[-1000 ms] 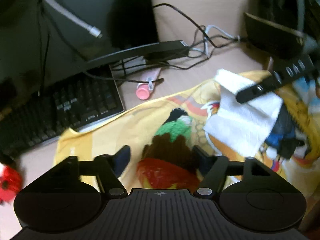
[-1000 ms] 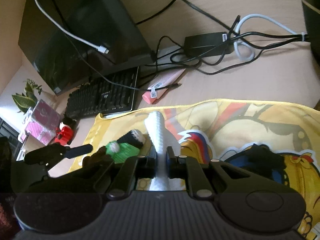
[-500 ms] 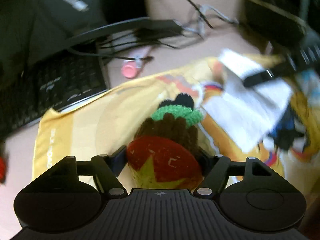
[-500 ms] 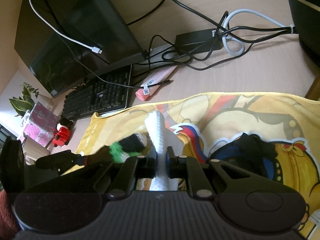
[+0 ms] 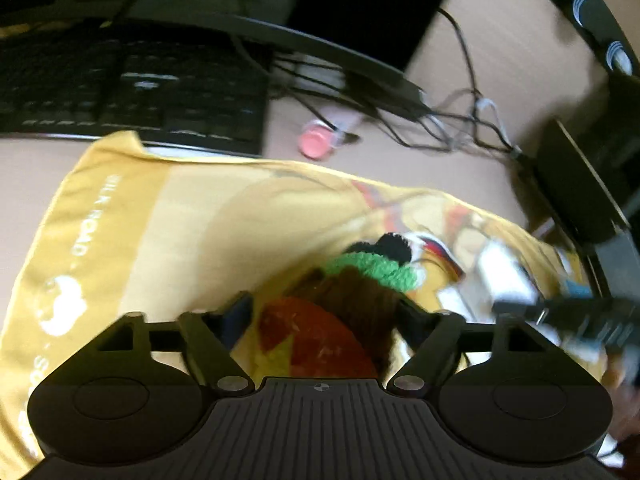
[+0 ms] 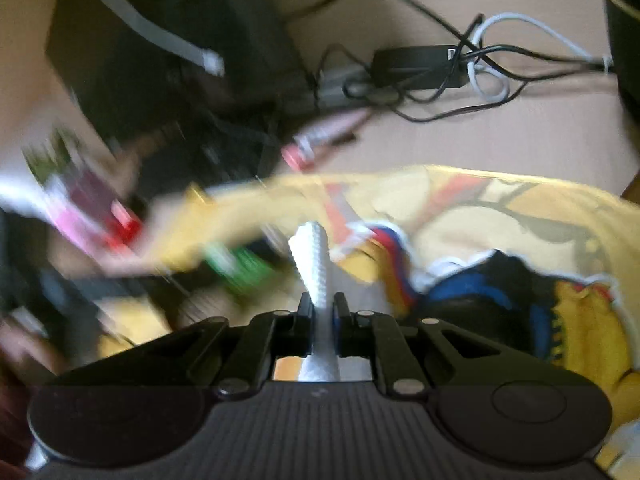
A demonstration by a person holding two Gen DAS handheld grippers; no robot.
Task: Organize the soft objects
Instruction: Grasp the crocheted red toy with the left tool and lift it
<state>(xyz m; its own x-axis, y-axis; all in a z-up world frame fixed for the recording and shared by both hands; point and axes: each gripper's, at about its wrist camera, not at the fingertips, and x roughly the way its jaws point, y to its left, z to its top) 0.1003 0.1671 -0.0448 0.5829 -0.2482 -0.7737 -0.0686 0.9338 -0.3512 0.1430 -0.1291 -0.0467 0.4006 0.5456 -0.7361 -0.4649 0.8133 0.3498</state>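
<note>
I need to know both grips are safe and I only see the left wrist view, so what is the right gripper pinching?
Observer: The right gripper is shut on a white textured cloth, pinched upright between the jaws.
Operator: Anything ahead of it?
Observer: A black power adapter lies among tangled cables on the desk beyond the yellow printed towel.
Operator: And at the far left?
Observer: Pink and red things show there, too blurred to name.
</note>
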